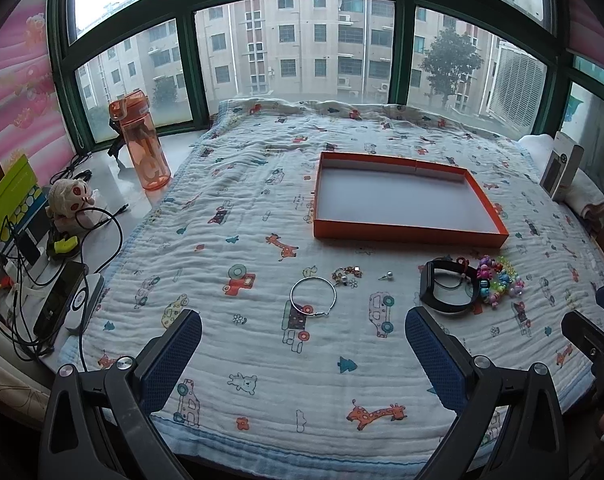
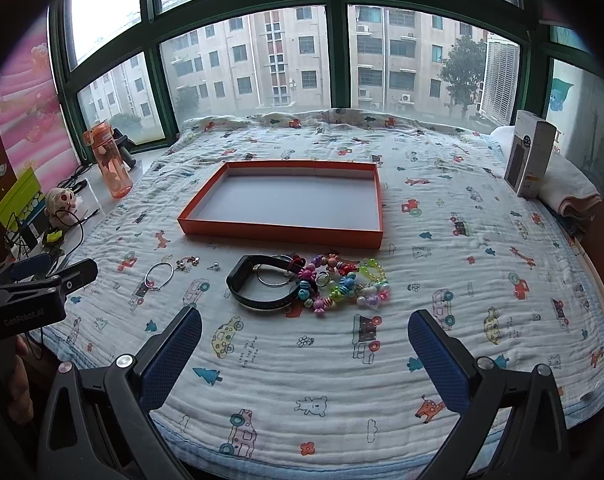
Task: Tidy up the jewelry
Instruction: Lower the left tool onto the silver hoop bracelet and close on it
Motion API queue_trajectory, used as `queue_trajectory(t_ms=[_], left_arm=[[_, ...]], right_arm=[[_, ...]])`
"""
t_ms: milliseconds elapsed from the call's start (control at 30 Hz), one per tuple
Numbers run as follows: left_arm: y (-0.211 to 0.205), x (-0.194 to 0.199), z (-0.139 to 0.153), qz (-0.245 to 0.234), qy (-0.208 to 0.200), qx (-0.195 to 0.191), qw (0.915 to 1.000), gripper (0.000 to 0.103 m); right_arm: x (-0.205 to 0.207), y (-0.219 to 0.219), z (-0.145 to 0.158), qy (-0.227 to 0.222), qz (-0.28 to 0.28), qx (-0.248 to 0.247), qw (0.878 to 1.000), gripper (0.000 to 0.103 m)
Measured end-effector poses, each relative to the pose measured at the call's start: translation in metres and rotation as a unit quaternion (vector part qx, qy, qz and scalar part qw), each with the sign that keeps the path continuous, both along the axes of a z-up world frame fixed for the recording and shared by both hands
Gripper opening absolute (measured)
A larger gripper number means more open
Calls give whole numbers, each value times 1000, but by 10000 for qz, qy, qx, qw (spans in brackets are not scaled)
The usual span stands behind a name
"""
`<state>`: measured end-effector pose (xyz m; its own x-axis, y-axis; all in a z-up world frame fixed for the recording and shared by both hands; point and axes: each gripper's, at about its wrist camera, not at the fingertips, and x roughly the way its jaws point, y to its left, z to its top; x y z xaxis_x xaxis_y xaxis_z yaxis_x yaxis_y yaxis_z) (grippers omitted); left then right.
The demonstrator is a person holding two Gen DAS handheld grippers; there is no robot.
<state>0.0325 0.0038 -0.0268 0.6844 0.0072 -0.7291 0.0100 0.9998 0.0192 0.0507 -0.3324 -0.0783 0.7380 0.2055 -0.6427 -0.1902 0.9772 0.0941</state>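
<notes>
An empty orange tray [image 1: 406, 233] [image 2: 280, 235] lies on a printed quilt [image 1: 262, 208] [image 2: 442, 280]. In front of it lies the jewelry: a silver hoop [image 1: 313, 295] [image 2: 159, 276], a small charm cluster [image 1: 347, 274] [image 2: 187, 263], a pearl stud [image 1: 387, 276] [image 2: 213, 267], a black band [image 1: 442, 292] [image 2: 258, 285] and colourful bead bracelets [image 1: 498, 282] [image 2: 342, 280]. My left gripper [image 1: 302, 350] hovers open just short of the hoop. Open too, my right gripper [image 2: 305, 346] hangs in front of the band and beads. Neither holds anything.
An orange water bottle [image 1: 140, 144] [image 2: 109, 160], a plush toy [image 1: 68, 198], cables and a phone [image 1: 58, 300] crowd the sill on the left. A white box [image 2: 531, 154] and folded towels [image 2: 570, 192] sit at the right. Windows stand behind.
</notes>
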Motion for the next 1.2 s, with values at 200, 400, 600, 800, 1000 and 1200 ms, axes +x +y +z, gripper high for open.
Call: queue_trajectory(t_ms=[200, 400, 600, 800, 1000, 1200], left_arm=[[1, 7, -5, -68, 81, -53, 9999, 103], [7, 16, -18, -134, 153, -27, 9998, 103], [13, 26, -40, -226, 389, -52, 9990, 102], [14, 45, -65, -290, 695, -74, 9971, 91], [13, 68, -80, -231, 885, -42, 9958, 91], [6, 90, -93, -250, 1041, 53, 9942, 91]], right_arm=[[3, -2, -2, 33, 17, 25, 10000, 103], [11, -3, -8, 129, 71, 49, 9999, 103], [20, -1, -17, 203, 140, 41, 9997, 103], [28, 0, -25, 325, 228, 59, 9992, 103], [39, 0, -32, 434, 271, 63, 9987, 103], [49, 0, -40, 566, 314, 118, 9978, 103]])
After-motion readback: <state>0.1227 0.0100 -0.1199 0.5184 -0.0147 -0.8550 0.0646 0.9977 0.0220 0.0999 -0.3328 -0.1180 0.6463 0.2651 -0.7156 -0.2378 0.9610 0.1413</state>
